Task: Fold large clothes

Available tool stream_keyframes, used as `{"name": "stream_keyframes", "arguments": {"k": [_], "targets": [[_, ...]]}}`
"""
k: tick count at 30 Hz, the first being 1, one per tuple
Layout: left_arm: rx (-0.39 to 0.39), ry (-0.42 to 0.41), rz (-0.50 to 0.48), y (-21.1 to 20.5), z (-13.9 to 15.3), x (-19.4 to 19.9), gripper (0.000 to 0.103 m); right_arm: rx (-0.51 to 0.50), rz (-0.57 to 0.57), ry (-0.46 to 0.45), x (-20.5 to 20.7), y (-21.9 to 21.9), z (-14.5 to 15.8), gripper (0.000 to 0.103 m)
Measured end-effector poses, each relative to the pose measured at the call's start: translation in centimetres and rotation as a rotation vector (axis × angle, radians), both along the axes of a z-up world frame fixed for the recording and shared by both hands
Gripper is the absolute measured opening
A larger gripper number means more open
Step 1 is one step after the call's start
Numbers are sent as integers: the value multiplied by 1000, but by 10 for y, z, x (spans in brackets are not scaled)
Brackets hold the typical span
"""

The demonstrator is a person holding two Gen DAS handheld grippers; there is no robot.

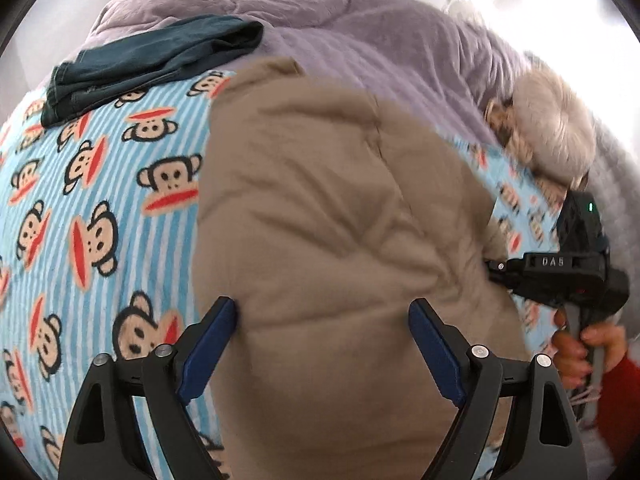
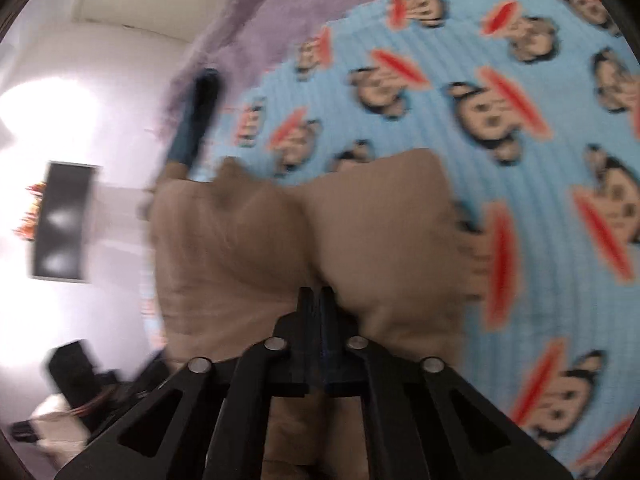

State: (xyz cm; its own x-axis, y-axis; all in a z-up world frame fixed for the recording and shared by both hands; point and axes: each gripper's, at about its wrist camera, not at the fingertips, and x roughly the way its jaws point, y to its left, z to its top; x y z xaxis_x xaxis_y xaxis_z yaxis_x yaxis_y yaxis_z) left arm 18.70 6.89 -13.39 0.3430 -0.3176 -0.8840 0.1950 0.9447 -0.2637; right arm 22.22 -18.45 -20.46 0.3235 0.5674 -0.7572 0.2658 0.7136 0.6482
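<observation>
A beige padded jacket [image 1: 320,200] lies on a blue striped monkey-print blanket [image 1: 80,200], and its pale fur-trimmed hood [image 1: 552,128] is at the right. My left gripper [image 1: 324,312] hovers open over the jacket's near part, blue pads wide apart, left pad by the jacket's edge. A hand in a red sleeve holds my right gripper [image 1: 496,270] against the jacket's right side. In the right wrist view that gripper [image 2: 316,300] is shut on a bunched fold of the jacket [image 2: 380,220], with the fabric puffing up on both sides of the fingers.
A folded dark teal garment [image 1: 152,60] lies on the blanket's far left part, also blurred in the right wrist view [image 2: 200,120]. A purple duvet [image 1: 360,40] covers the bed behind. White walls and a dark framed panel [image 2: 60,220] stand beyond the bed.
</observation>
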Motion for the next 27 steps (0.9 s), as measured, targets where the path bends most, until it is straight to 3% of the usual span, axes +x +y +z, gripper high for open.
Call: {"name": "stream_keyframes", "arguments": {"k": [3, 5, 10, 15, 17, 21, 24, 27], "targets": [[60, -28, -34, -13, -6, -9, 88, 44, -39, 61, -18, -12, -22, 0], [73, -27, -27, -13, -7, -10, 88, 87, -91, 49, -28, -19, -22, 0], [65, -16, -14, -8, -8, -9, 89, 7, -74, -58, -55, -16, 30, 3], [95, -31, -24, -14, -10, -13, 89, -27, 50, -141, -79, 18, 66, 3], [106, -33, -28, -17, -11, -15, 89, -78, 87, -114, -92, 29, 60, 3], [139, -52, -54, -26, -13, -21, 89, -161, 88, 7, -111, 38, 15, 3], [151, -56, -71, -30, -14, -25, 89, -114, 53, 61, -123, 32, -10, 0], [151, -51, -59, -27, -13, -25, 89, -133, 51, 65, -126, 31, -4, 0]]}}
